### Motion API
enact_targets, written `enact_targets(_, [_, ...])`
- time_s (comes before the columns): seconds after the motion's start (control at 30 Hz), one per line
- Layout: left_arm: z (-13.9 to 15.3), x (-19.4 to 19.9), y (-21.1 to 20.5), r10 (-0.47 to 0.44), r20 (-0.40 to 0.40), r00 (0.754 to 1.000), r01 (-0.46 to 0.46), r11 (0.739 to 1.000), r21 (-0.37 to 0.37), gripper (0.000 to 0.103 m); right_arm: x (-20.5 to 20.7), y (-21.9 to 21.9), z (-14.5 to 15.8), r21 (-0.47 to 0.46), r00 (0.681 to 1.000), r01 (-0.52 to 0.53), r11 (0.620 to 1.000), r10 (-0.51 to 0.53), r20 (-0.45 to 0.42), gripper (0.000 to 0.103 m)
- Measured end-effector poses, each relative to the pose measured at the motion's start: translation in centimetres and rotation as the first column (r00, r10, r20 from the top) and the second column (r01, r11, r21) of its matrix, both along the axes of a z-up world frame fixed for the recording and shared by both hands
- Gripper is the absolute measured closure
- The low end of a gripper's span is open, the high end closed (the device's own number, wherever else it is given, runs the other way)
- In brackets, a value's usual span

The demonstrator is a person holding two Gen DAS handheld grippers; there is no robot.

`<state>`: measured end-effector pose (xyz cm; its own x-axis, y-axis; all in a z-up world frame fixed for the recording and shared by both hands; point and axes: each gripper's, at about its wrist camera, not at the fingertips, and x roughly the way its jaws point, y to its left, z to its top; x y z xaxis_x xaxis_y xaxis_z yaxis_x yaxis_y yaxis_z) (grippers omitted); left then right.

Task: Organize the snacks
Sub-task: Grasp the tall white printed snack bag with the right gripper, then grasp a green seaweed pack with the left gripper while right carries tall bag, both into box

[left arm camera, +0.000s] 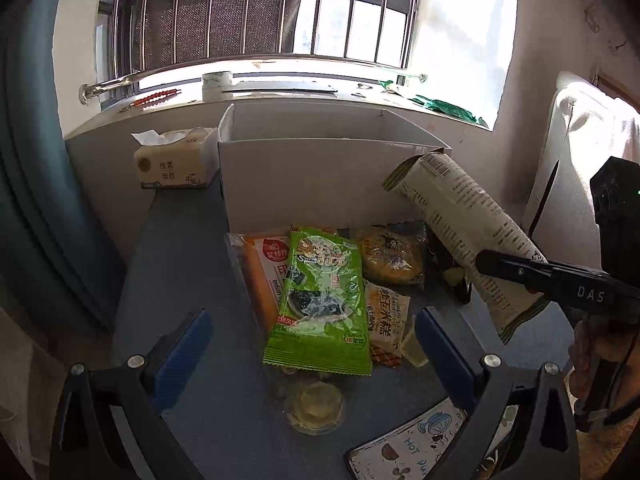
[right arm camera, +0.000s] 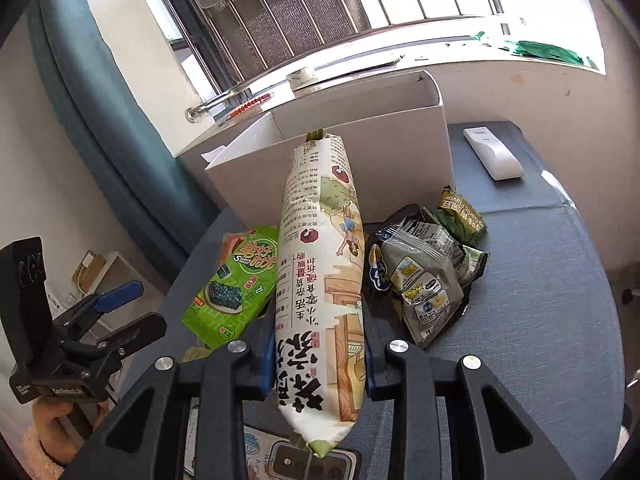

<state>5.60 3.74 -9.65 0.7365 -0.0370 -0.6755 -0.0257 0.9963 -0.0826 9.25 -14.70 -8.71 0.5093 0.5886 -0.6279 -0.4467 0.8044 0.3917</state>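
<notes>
One long cream bag (right arm camera: 320, 280) pinched in the right gripper (right arm camera: 318, 364), long axis along the fingers, far end tilted up toward the white box (right arm camera: 360, 136), above the snack pile (left arm camera: 332, 288). Left gripper (left arm camera: 314, 344) jaws spread, empty, over the green packet (left arm camera: 324, 300).

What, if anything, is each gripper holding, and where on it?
The right gripper clamps the long white snack bag near its lower end; the left gripper holds nothing.
</notes>
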Motion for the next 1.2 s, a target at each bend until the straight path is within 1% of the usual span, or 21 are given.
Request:
enact_targets(0.1, [-0.8, 1.9, -1.4, -0.018, -0.049, 0.999, 0.022, 0.996, 0.090, 0.000, -0.7, -1.5, 1.0, 0.028, 1.000, 0.025, 0.999, -0.025, 0.015, 0.069])
enact_targets(0.2, [-2.3, 4.4, -2.8, -0.059, -0.111, 0.992, 0.077, 0.984, 0.163, 0.000, -1.5, -2.5, 1.7, 0.044, 0.999, 0.027, 0.999, -0.029, 0.031, 0.068])
enact_targets(0.3, [-3.8, 6.6, -3.4, -0.050, -0.155, 0.987, 0.085, 0.969, 0.234, 0.000, -1.5, -2.3, 2.0, 0.044, 0.999, 0.027, 0.999, -0.028, 0.036, 0.068])
enact_targets(0.37, [-4.7, 7.5, -3.5, -0.033, -0.188, 0.982, 0.087, 0.953, 0.289, 0.000, -1.5, -2.3, 2.0, 0.046, 0.999, 0.031, 0.998, -0.033, 0.039, 0.068])
enact_targets(0.4, [-5.0, 7.7, -3.5, -0.033, -0.195, 0.980, 0.091, 0.950, 0.298, 0.000, -1.3, -2.1, 2.0, 0.049, 0.999, 0.028, 0.998, -0.030, 0.035, 0.068])
enact_targets(0.47, [-4.9, 7.6, -3.1, -0.055, -0.188, 0.981, 0.104, 0.961, 0.257, 0.001, -1.3, -2.0, 1.9, 0.049, 0.999, 0.023, 0.999, -0.025, 0.035, 0.068])
enact_targets(0.5, [-4.8, 7.5, -2.8, -0.065, -0.192, 0.979, 0.109, 0.968, 0.227, 0.015, -1.2, -1.9, 1.8, 0.048, 0.999, 0.021, 0.999, -0.023, 0.035, 0.068])
enact_targets(0.53, [-4.6, 7.4, -2.3, -0.071, -0.187, 0.980, 0.107, 0.976, 0.190, 0.033, -1.1, -1.9, 1.8, 0.049, 0.999, 0.020, 0.999, -0.022, 0.033, 0.068])
enact_targets(0.63, [-4.0, 6.8, -0.5, -0.065, -0.166, 0.984, 0.082, 0.992, 0.099, 0.033, -1.1, -1.8, 1.6, 0.051, 0.999, 0.014, 0.999, -0.015, 0.030, 0.068])
enact_targets(0.7, [-3.2, 6.0, 0.4, -0.058, -0.131, 0.990, 0.064, 0.997, 0.048, 0.033, -1.1, -1.7, 1.5, 0.050, 0.999, 0.011, 0.999, -0.012, 0.031, 0.068])
enact_targets(0.83, [-0.7, 4.2, 2.1, -0.031, -0.036, 0.999, 0.030, 0.999, -0.042, 0.033, -0.9, -1.5, 1.6, 0.053, 0.999, 0.011, 0.999, -0.012, 0.030, 0.068])
enact_targets(0.93, [1.7, 3.0, 2.7, -0.022, 0.047, 0.999, 0.026, 0.995, -0.099, 0.033, -0.6, -1.1, 2.1, 0.054, 0.999, 0.002, 0.999, -0.004, 0.039, 0.068])
enact_targets(1.0, [3.5, 2.7, 2.9, -0.015, 0.111, 0.994, 0.028, 0.993, -0.117, 0.033, -0.3, -0.7, 2.7, 0.049, 0.999, -0.005, 0.999, 0.002, 0.053, 0.068])
enact_targets(1.07, [5.6, 2.7, 3.3, -0.015, 0.164, 0.986, 0.038, 0.989, -0.142, 0.033, 0.1, -0.1, 3.5, 0.012, 0.997, -0.005, 1.000, 0.005, 0.078, 0.068])
enact_targets(1.13, [7.2, 3.5, 4.2, -0.010, 0.196, 0.981, 0.043, 0.985, -0.168, 0.033, 0.8, 0.5, 4.6, -0.003, 0.995, -0.006, 1.000, 0.007, 0.102, 0.068])
enact_targets(1.2, [8.7, 5.0, 4.6, 0.004, 0.210, 0.978, 0.030, 0.987, -0.158, 0.032, 1.8, 1.1, 5.8, -0.008, 0.992, -0.016, 1.000, 0.017, 0.123, 0.068])
